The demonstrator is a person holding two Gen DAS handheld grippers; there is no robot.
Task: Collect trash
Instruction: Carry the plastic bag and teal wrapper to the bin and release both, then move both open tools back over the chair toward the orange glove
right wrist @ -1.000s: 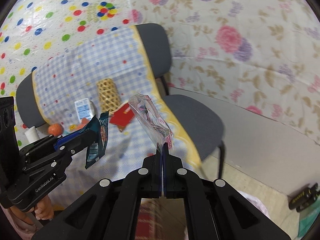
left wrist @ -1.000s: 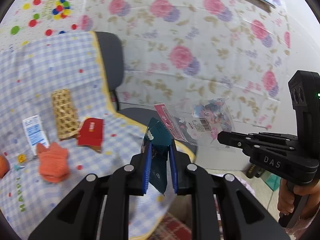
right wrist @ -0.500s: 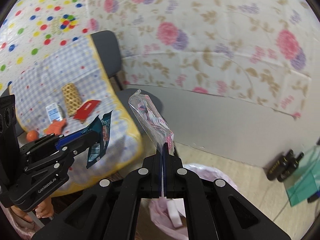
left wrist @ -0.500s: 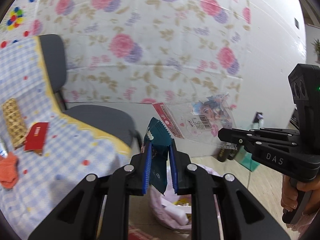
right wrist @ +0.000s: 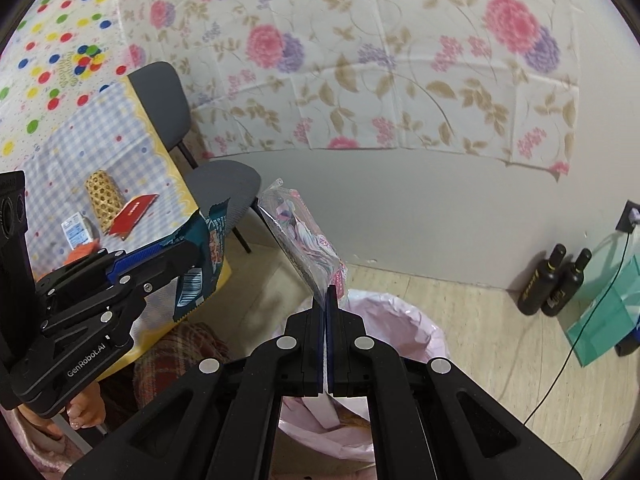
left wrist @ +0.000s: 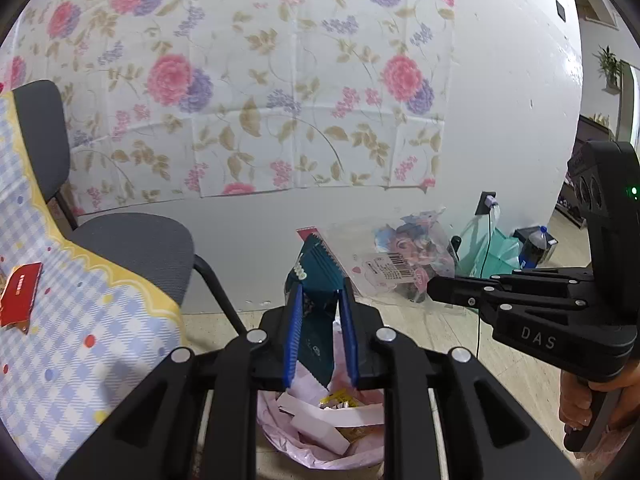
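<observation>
A teal wrapper (left wrist: 318, 320) is gripped by the left gripper (left wrist: 320, 334) and a clear packet (right wrist: 304, 236) by the right gripper (right wrist: 327, 336), above the bin (right wrist: 404, 316); neither is dropped yet, and litter is left on the table (right wrist: 132, 144).

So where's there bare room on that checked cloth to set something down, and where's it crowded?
The checked cloth is bare along its yellow edge, between the red packet and the grey chair, and above the wicker tube. It is crowded where the tube, red packet and small carton sit together.
</observation>
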